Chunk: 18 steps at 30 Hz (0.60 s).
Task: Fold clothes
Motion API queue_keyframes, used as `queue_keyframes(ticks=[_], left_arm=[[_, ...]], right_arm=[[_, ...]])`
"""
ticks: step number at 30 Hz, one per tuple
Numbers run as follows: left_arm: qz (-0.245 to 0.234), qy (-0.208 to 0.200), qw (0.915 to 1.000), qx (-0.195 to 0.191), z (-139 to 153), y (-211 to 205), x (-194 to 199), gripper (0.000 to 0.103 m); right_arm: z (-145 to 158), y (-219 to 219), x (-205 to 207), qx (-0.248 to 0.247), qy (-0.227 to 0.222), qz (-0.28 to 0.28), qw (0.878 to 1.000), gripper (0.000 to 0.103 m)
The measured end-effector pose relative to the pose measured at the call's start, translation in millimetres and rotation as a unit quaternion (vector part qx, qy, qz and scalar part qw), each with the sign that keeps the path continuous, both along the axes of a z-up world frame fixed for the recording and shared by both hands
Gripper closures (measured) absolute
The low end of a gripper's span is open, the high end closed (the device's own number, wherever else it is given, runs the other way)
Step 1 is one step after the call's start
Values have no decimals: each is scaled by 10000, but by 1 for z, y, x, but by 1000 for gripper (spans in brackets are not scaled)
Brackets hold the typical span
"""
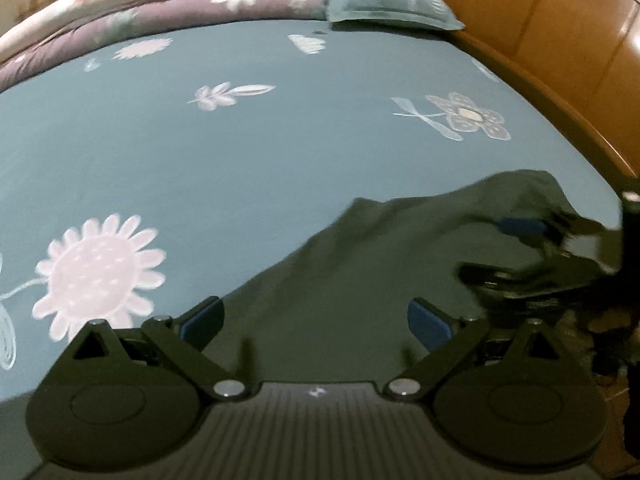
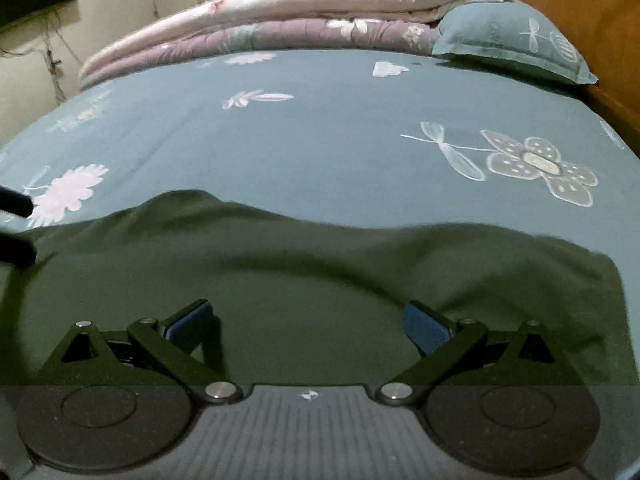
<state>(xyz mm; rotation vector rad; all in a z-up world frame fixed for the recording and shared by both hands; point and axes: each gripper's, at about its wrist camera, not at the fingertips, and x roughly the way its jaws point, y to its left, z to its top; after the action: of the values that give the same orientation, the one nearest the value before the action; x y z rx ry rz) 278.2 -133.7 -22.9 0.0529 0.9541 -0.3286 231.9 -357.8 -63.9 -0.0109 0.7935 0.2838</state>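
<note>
Left gripper: the left gripper (image 1: pixel 316 320) stood wide open at 6 o'clock of its own view, blue pads (image 1: pixel 426 326) well apart, nothing between them, with the dark green garment under the gap.
Right gripper: the right gripper (image 2: pixel 308 322) was likewise spread wide and empty, low over the cloth; in the left view it (image 1: pixel 532 236) showed blurred at 3 o'clock, over the garment's far right corner.
Garment: the dark green garment (image 2: pixel 320 276) lay rumpled on the near part of the bed, its far edge rising in soft humps; in the left view it (image 1: pixel 360 272) ran from 6 o'clock toward 3 o'clock.
Sheet: a blue flowered sheet (image 2: pixel 320 140) covered the bed beyond the cloth.
Pillow: a matching pillow (image 2: pixel 516 40) sat at 1 o'clock, against the wooden headboard (image 2: pixel 600 8).
Quilts: folded pink and purple quilts (image 2: pixel 280 16) were stacked at 12 o'clock along the far edge.
</note>
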Motion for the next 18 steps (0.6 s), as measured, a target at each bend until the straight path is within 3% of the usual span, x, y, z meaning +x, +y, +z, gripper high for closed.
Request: queue_keyframes(ticks=[4, 10, 15, 18], left_arm=[[6, 9, 10000, 9, -3, -1, 0, 5], [-258, -80, 9996, 113, -2, -15, -5, 5], [-257, -118, 9993, 235, -2, -11, -12, 5], [-253, -95, 9994, 207, -3, -9, -12, 5]], right_arm=[[13, -12, -3, 56, 80, -301, 9995, 0], [23, 1, 6, -93, -430, -199, 9988, 0], [6, -38, 6, -624, -35, -1086, 9921, 0], [22, -50, -10, -376, -16, -1237, 9916, 0]])
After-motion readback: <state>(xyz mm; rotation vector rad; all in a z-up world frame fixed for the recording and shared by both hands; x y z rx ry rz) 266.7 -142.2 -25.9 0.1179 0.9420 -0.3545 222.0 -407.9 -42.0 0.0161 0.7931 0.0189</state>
